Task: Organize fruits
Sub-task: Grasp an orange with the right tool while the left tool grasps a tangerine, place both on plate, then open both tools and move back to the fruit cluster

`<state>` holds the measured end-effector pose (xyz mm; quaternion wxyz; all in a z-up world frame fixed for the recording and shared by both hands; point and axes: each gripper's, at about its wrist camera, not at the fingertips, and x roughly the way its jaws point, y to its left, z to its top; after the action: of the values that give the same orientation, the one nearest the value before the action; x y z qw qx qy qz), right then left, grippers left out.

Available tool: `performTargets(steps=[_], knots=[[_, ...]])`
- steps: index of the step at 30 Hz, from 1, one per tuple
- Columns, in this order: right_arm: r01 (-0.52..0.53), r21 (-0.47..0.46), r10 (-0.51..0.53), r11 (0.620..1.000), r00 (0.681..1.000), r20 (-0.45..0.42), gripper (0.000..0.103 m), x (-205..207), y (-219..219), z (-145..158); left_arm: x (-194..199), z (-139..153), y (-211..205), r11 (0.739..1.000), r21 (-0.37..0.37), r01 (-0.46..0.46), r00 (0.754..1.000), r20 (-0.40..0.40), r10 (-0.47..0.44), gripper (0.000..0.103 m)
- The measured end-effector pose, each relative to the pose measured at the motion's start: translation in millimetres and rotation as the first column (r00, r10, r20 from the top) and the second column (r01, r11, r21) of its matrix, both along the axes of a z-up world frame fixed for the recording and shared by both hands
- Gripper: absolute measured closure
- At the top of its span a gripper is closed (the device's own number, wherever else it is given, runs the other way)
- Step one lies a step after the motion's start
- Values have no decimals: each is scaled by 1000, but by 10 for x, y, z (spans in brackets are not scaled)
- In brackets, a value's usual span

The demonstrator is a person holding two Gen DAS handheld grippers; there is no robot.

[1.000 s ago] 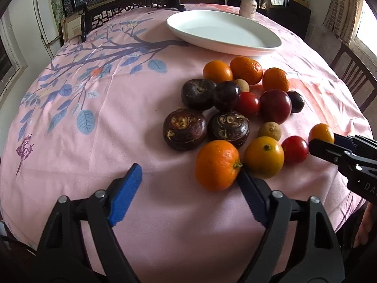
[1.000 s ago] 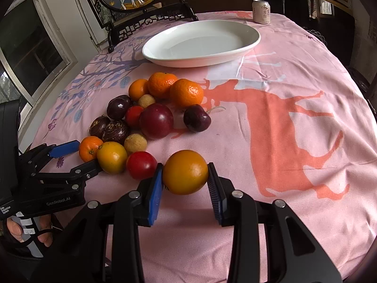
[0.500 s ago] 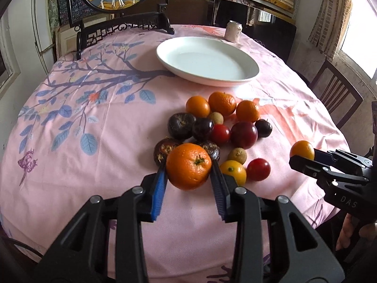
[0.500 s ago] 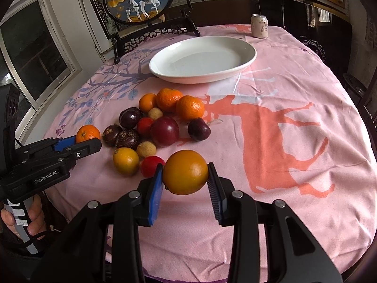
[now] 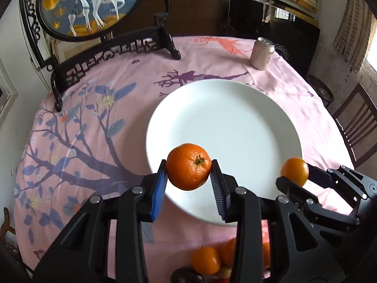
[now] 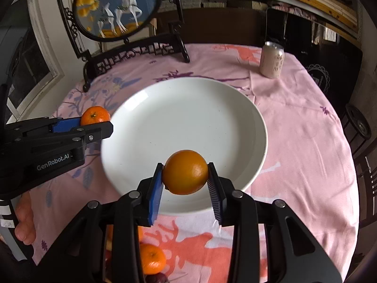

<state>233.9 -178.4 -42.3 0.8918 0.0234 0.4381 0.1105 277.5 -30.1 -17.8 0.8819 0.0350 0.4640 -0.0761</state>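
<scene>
My left gripper [image 5: 188, 179] is shut on a tangerine [image 5: 188, 166] with a green stem, held above the near rim of the big white plate [image 5: 235, 118]. My right gripper [image 6: 186, 179] is shut on a smooth orange [image 6: 185, 172], also over the plate's [image 6: 183, 122] near edge. In the left wrist view the right gripper [image 5: 294, 176] shows at the right with its orange [image 5: 294, 171]. In the right wrist view the left gripper [image 6: 94, 123] and its tangerine [image 6: 95, 115] sit just left of the plate. The plate has nothing on it.
Other fruits [image 5: 206, 260] lie on the pink cloth behind my fingers, mostly hidden; more fruits [image 6: 150, 258] show low in the right wrist view. A drink can [image 6: 272, 59] stands at the far right. A framed deer screen [image 6: 117, 11] stands at the back left. A hand [image 6: 23, 219] holds the left gripper.
The left gripper closed on the tangerine on the table and lifted it. Both grippers then carried their fruits away from the pile, forward and up, to the plate's near rim.
</scene>
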Motion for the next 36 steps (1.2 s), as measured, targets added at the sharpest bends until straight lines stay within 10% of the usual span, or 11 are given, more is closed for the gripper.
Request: performTargets(steps=[4, 6, 7, 14, 23, 32, 34, 36], knots=[[8, -39, -9, 999, 1000, -18, 63, 242, 5, -157, 248, -158, -36, 1000, 8, -20, 999, -37, 20, 61], [25, -84, -23, 996, 999, 25, 42, 202, 31, -98, 256, -106, 0, 1000, 5, -27, 999, -24, 27, 18], [28, -95, -23, 995, 998, 59, 42, 138, 33, -39, 210, -41, 29, 999, 7, -35, 999, 14, 35, 14], [-26, -45, 30, 999, 997, 75, 39, -637, 24, 239, -567, 245, 215, 1000, -1, 31, 994, 106, -30, 11], [-102, -3, 102, 995, 994, 47, 26, -1962, 343, -35, -1869, -58, 668, 1000, -23, -14, 990, 142, 17, 9], [-138, -17, 138, 990, 990, -9, 26, -2055, 533, -316, -2176, -324, 882, 998, -18, -54, 995, 79, 56, 9], [-141, -18, 141, 990, 990, -1, 31, -2059, 549, -345, -2209, -349, 895, 998, -1, -57, 995, 80, 57, 9], [-154, -11, 154, 988, 988, -9, 57, -2040, 558, -376, -2207, -381, 919, 998, 8, -62, 995, 74, 61, 9]])
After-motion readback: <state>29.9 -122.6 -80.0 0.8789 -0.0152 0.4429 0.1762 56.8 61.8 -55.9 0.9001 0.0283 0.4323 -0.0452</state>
